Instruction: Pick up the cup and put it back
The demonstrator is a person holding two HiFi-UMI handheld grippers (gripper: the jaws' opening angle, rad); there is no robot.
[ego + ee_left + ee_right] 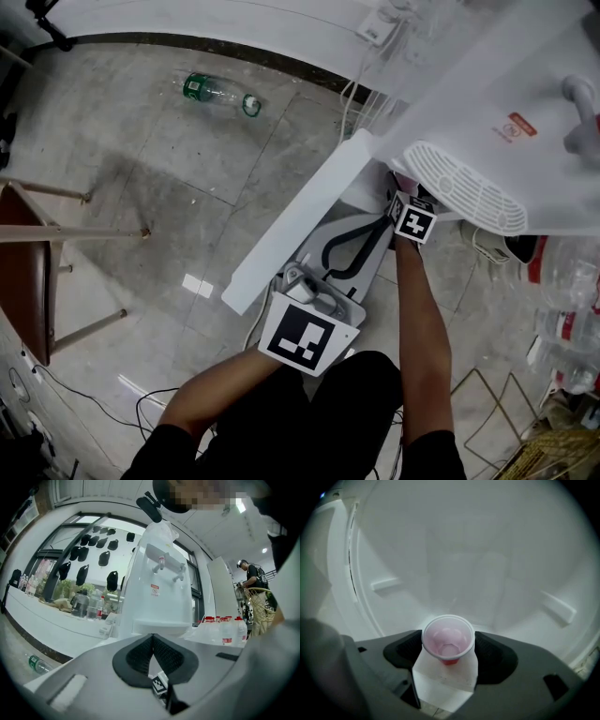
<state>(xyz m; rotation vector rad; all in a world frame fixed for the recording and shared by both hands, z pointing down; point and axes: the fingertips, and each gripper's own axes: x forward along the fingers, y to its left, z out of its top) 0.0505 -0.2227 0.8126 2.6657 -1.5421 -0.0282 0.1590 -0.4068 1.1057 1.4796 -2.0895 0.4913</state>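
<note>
In white cabinet [497, 550], round translucent cup [448, 645] between spread right tongs [448, 639], left tongs [152, 636] closed.

The cup [448, 644] is pinkish-red, the water dispenser [161, 597] white

Place: indoor workroom or test lab | Evidence: white water dispenser [161, 592], rows of bottled water [227, 632], large windows [61, 573], tiled floor [187, 206] with loose cables [348, 103], wooden chair [23, 272] | Also: second person [253, 588] standing in background
</note>
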